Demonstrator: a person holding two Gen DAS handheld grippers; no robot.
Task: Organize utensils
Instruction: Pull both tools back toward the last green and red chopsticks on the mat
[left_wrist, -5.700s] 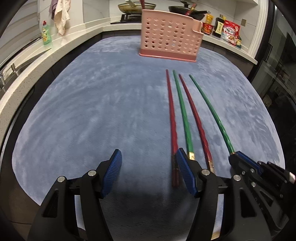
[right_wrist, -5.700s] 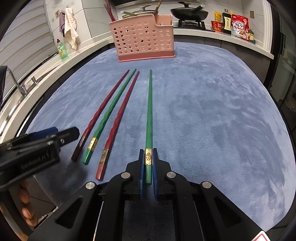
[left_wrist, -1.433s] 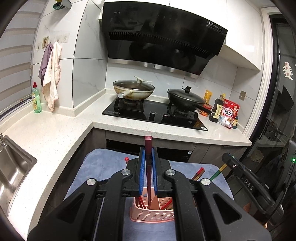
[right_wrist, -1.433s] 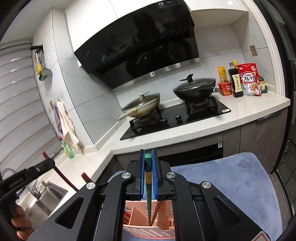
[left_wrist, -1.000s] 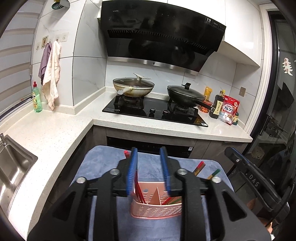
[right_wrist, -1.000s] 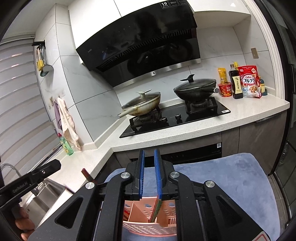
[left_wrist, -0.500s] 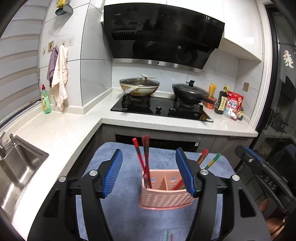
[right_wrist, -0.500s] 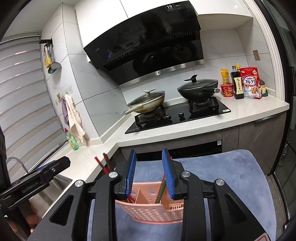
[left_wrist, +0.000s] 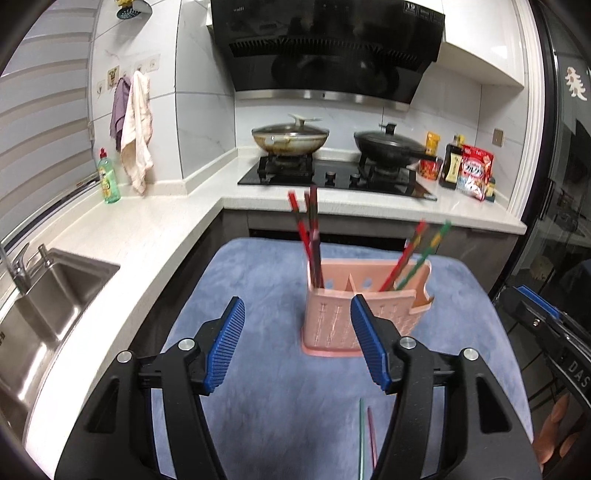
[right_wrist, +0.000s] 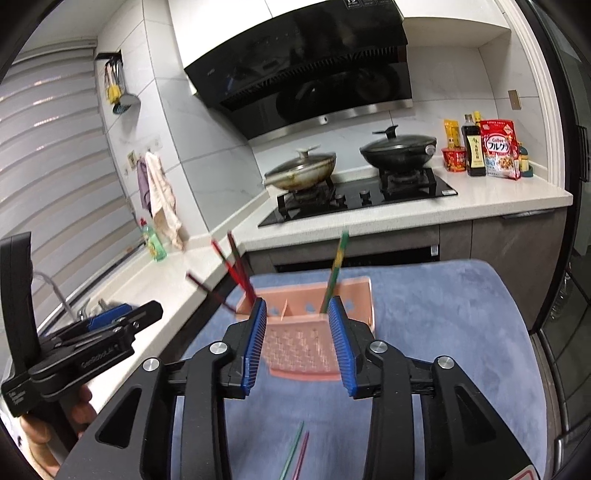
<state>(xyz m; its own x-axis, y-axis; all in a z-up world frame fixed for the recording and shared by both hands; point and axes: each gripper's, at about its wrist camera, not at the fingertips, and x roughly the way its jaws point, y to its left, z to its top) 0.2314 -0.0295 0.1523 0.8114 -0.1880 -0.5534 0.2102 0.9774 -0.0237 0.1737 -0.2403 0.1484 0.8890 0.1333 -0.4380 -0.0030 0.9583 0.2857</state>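
Observation:
A pink perforated utensil holder (left_wrist: 354, 314) (right_wrist: 306, 350) stands on the blue mat (left_wrist: 266, 369) (right_wrist: 443, 332). Red chopsticks (left_wrist: 306, 236) (right_wrist: 236, 271) lean in its left compartment, and a red and a green chopstick (left_wrist: 424, 251) lean in its right one. In the right wrist view the green chopstick (right_wrist: 334, 271) rises from the right compartment. Another green and red chopstick (left_wrist: 365, 435) (right_wrist: 295, 454) lie flat on the mat, nearer than the holder. My left gripper (left_wrist: 297, 343) is open and empty. My right gripper (right_wrist: 297, 343) is still opening, with nothing between its pads.
A white counter wraps around the left and back, with a sink (left_wrist: 40, 306), a green soap bottle (left_wrist: 108, 177), a stove with two lidded pans (left_wrist: 291, 138) and food packets (left_wrist: 474, 171). A hand holds the other gripper at each view's edge (right_wrist: 74, 354) (left_wrist: 546, 332).
Both grippers let go of their chopsticks, which now stand in the holder, then opened wider and drew back and down. The two chopsticks lying on the mat have come into view.

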